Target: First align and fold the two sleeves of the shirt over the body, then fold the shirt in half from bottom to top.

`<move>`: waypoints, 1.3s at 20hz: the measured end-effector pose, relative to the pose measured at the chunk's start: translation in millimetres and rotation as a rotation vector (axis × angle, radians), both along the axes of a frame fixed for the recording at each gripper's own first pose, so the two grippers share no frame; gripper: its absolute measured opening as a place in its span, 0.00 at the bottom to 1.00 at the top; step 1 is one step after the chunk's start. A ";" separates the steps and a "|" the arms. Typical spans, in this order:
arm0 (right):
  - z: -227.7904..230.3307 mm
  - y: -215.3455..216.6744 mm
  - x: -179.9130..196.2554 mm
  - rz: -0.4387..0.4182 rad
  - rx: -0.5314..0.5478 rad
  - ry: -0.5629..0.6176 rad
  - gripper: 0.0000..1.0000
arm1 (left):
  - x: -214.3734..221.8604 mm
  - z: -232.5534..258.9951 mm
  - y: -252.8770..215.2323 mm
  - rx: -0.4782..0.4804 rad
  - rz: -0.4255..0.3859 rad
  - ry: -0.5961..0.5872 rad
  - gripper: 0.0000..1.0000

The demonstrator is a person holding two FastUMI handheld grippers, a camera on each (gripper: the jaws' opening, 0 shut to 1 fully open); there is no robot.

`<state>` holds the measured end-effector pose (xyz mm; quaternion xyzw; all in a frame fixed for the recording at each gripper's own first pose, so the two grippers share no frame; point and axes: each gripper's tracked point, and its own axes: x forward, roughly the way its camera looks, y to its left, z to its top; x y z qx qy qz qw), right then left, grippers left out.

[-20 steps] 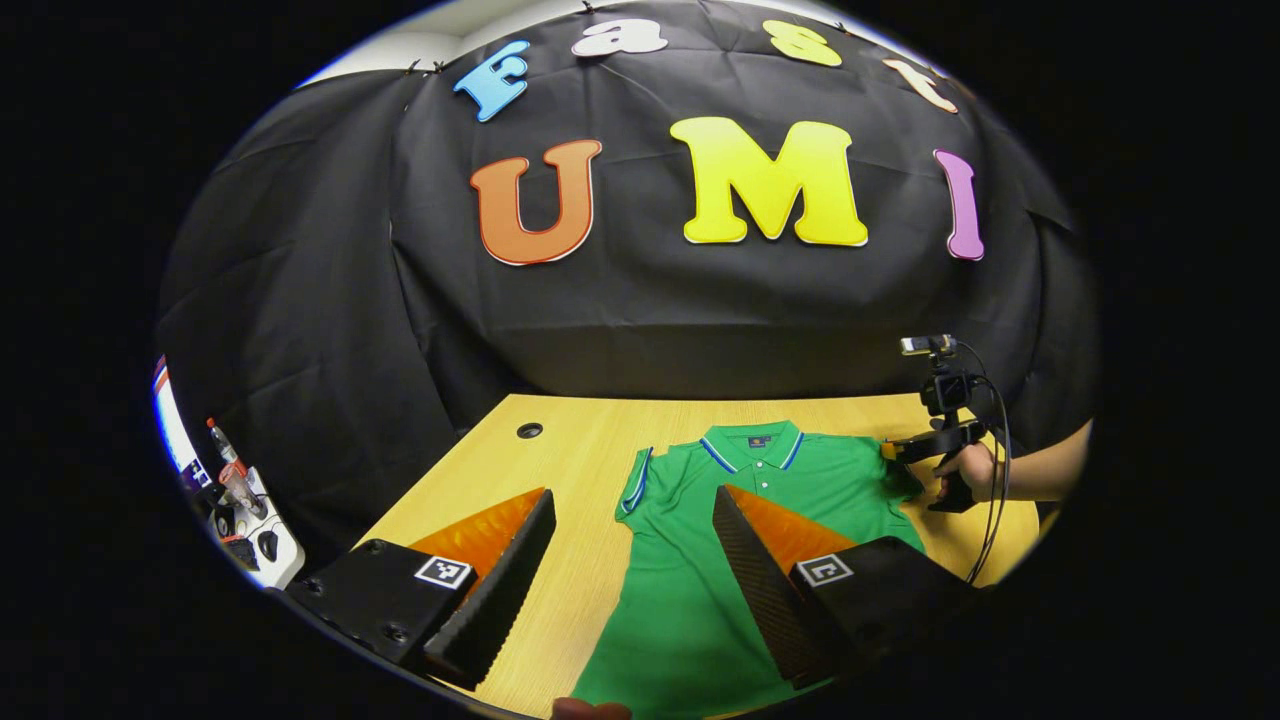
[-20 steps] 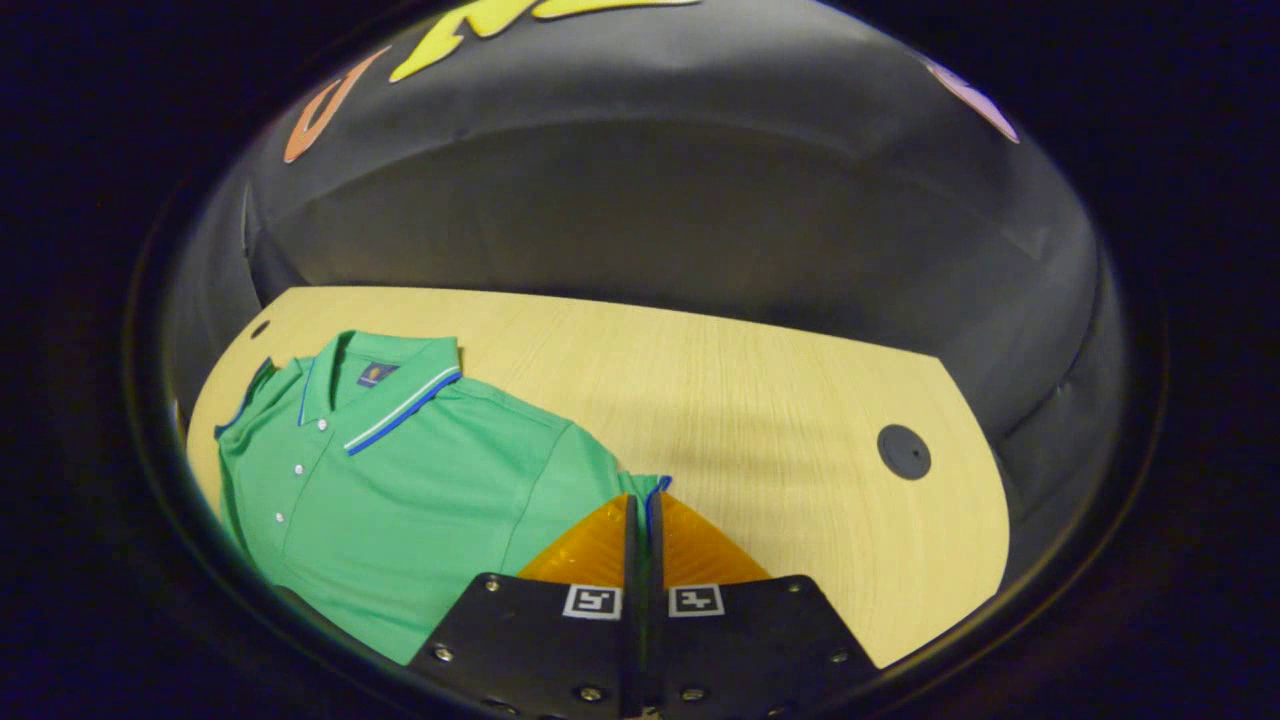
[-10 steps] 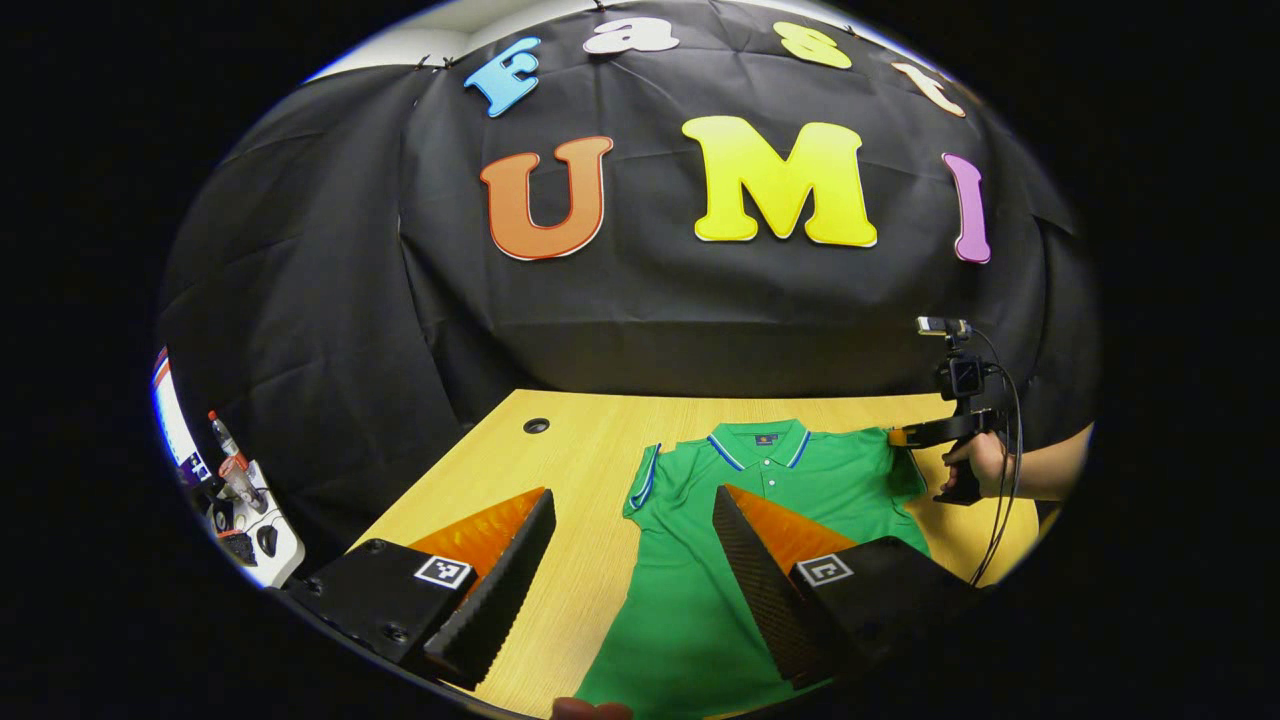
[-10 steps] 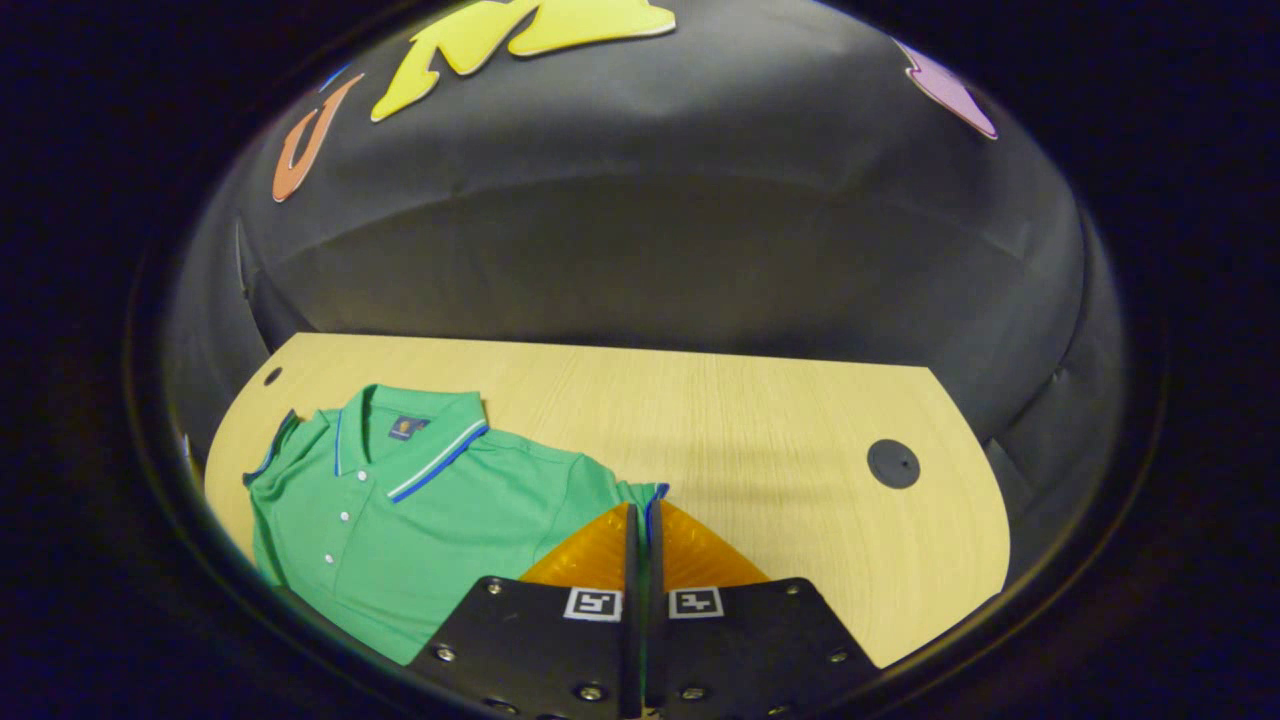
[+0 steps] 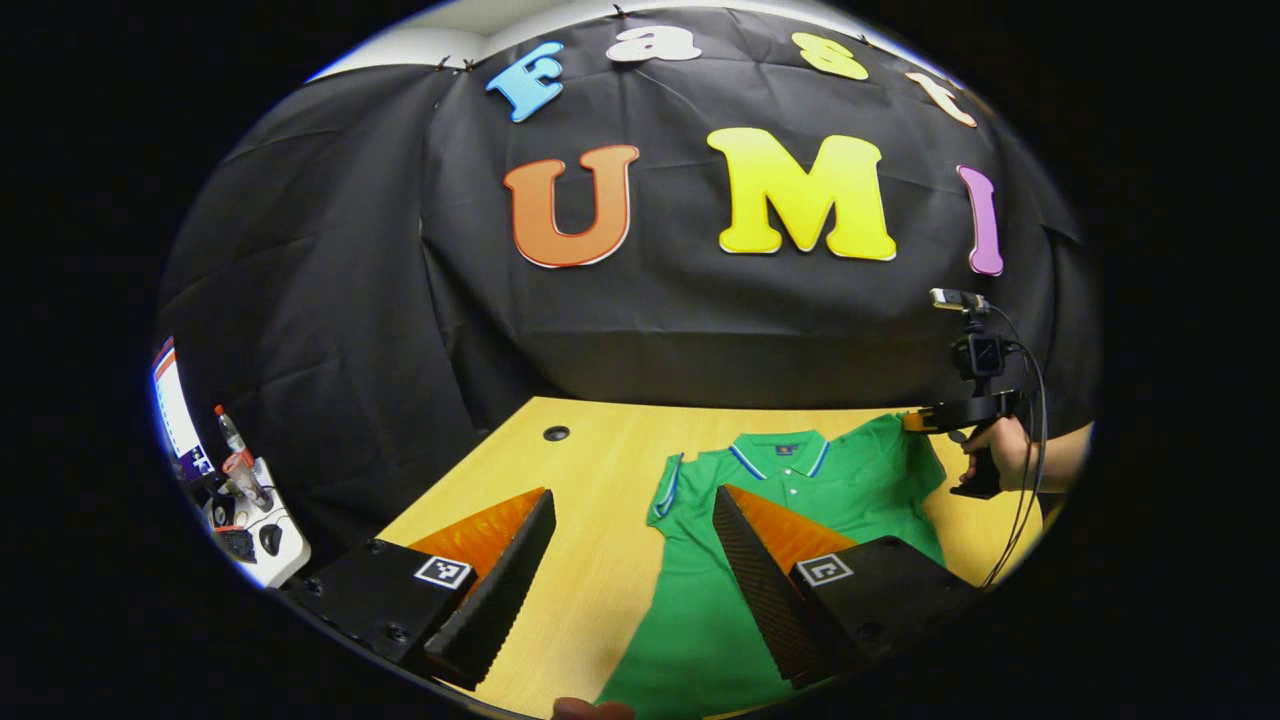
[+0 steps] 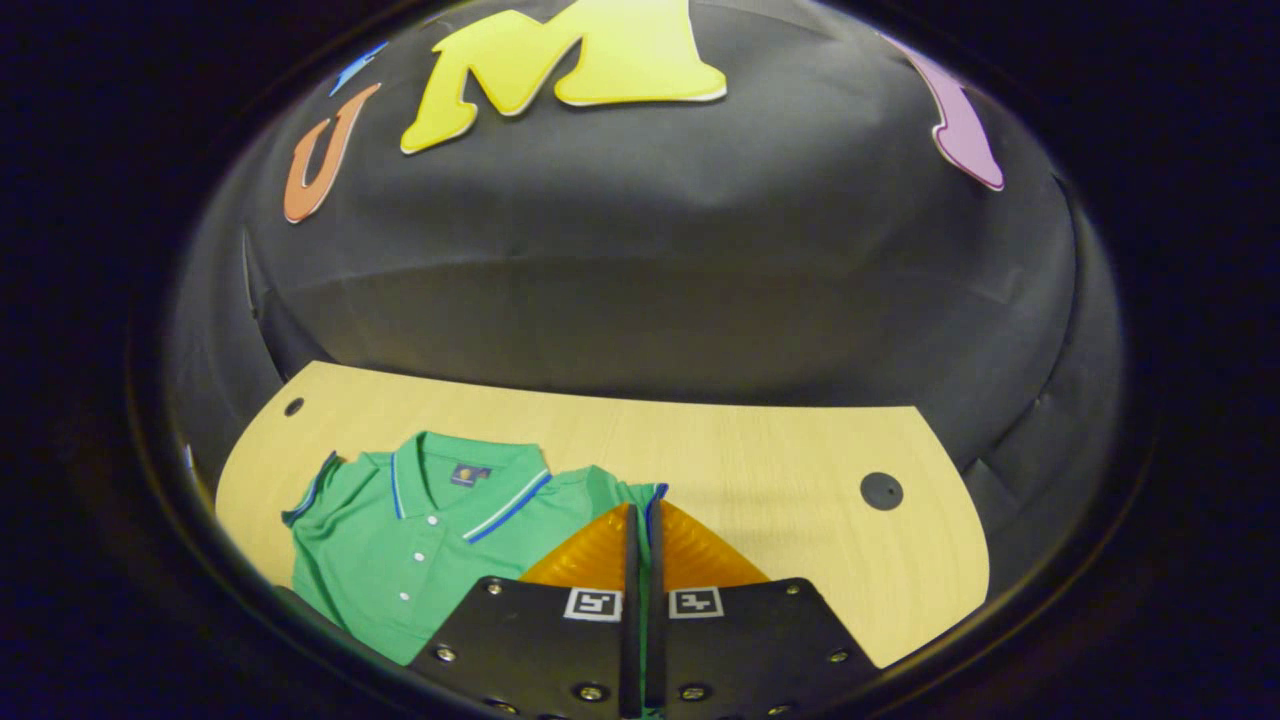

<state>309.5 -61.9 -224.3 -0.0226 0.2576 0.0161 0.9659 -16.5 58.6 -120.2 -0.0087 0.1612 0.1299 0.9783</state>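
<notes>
Sleeve-lifting is under way: the right gripper (image 6: 640, 515), its fingers clenched on the cuff of the right sleeve (image 5: 915, 432), now carries that cuff higher off the table (image 6: 760, 470) than half a second ago, so the sleeve peaks upward instead of lying flat. The green polo shirt (image 5: 760, 560) lies face up on the wooden top with its collar at the far side, left sleeve (image 5: 668, 488) flat and unfolded. The left gripper (image 5: 635, 560) hangs spread wide and empty over the near hem, so I judge the first sleeve fold has only begun.
</notes>
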 end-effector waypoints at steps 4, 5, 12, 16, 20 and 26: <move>11.3 33.9 -7.6 0.014 -0.017 -0.007 0.03 | -6.1 1.8 26.6 -0.019 0.033 -0.028 1.00; 12.2 40.9 -8.6 0.014 -0.022 -0.005 0.03 | -9.7 -0.1 31.9 -0.026 0.042 -0.031 1.00; 9.4 103.7 -19.8 0.042 -0.021 0.004 0.03 | -29.2 -9.4 74.9 -0.060 0.084 -0.032 1.00; -0.3 142.2 -27.2 0.081 -0.027 0.036 0.02 | -39.3 -13.5 92.1 -0.072 0.098 -0.029 1.00; -10.2 180.9 -44.3 0.137 0.053 0.088 0.20 | -46.1 -21.3 103.3 -0.091 0.094 -0.012 1.00; 31.0 154.0 -64.6 0.088 0.030 -0.002 0.57 | -25.2 -25.2 95.8 -0.116 -0.015 -0.010 1.00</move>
